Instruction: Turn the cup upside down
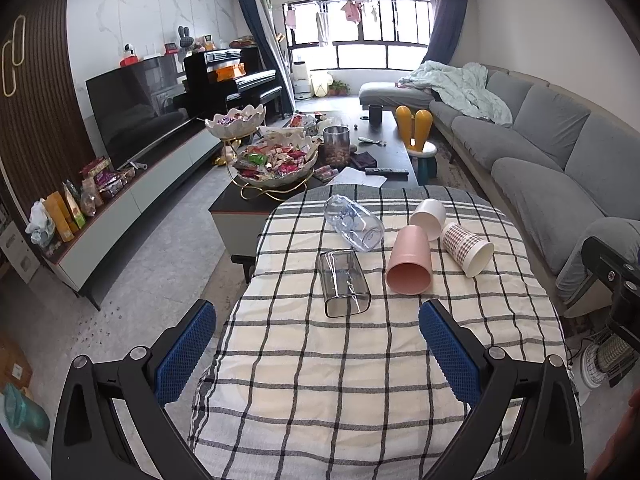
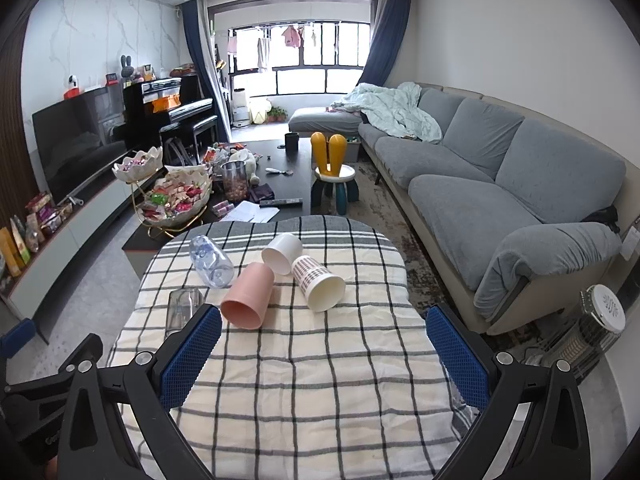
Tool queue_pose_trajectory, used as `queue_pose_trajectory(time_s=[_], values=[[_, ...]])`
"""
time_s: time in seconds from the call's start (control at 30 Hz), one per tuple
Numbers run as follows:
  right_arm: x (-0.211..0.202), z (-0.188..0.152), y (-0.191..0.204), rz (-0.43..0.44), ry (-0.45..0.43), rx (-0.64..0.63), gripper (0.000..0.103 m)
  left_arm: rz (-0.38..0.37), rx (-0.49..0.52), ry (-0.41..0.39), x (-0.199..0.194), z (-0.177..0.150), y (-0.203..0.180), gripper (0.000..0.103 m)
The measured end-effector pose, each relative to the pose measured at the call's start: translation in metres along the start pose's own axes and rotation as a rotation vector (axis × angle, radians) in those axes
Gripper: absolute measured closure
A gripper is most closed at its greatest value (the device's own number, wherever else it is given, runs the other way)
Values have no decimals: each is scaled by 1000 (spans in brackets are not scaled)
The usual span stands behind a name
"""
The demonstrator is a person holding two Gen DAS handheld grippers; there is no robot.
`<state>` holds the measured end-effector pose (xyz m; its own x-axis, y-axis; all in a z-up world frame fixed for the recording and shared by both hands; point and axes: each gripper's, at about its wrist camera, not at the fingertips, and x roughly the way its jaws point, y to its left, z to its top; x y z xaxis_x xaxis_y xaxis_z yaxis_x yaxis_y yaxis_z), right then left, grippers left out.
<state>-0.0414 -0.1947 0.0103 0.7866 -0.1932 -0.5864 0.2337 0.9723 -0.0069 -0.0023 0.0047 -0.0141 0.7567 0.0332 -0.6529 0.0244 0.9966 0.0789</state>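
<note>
Blue-padded fingers (image 1: 185, 354) fill the bottom of the left wrist view; the left claw (image 1: 318, 354) is spread wide, nothing between its pads, hovering over the near end of the table (image 1: 320, 400) with its checked cloth; ahead of it five cups lie on their sides; closest is the clear square glass (image 1: 344, 282), mouth toward the camera; just right of it the pink cup (image 1: 410, 260), mouth also facing us; behind that the white cup (image 1: 429, 218), and touching its right side the patterned paper cup (image 1: 468, 248); farther back on the left lies the clear printed tumbler (image 1: 354, 222); beyond the table a snack bowl (image 1: 276, 160) sits on a dark coffee table (image 1: 388, 136).

Over to the right wrist view; the right claw (image 2: 324, 354) is likewise wide apart and holding nothing, low over the cloth; its left finger (image 2: 191, 354) hides part of the clear square glass (image 2: 184, 306); the pink cup (image 2: 248, 296) lies just ahead, mouth toward us; the white cup (image 2: 282, 258) and patterned paper cup (image 2: 318, 284) lie touching at centre; the clear printed tumbler (image 2: 211, 264) rests back left; a grey sofa (image 2: 500, 184) runs along the right.
</note>
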Motion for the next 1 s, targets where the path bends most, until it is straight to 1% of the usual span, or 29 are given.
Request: queue_pose_trajectory(time_s=[0.17, 0.2, 0.4, 0.6, 0.73, 0.87, 1.0], values=[[10, 1, -5, -9, 3, -11, 0, 10, -5, 18, 9, 4, -5, 0], [14, 6, -7, -11, 6, -14, 0, 11, -2, 22, 15, 12, -9, 0], [34, 23, -5, -10, 28, -31, 0, 13, 0, 28, 34, 31, -18, 0], [65, 40, -2, 4, 69, -52, 0, 19, -15, 29, 56, 50, -23, 0], [89, 49, -1, 21, 108, -65, 0, 23, -20, 47, 74, 60, -27, 0], [116, 60, 1, 35, 152, -91, 0, 28, -9, 65, 92, 66, -34, 0], [141, 71, 8, 42, 174, -108, 0, 29, 6, 74, 112, 79, -40, 0]])
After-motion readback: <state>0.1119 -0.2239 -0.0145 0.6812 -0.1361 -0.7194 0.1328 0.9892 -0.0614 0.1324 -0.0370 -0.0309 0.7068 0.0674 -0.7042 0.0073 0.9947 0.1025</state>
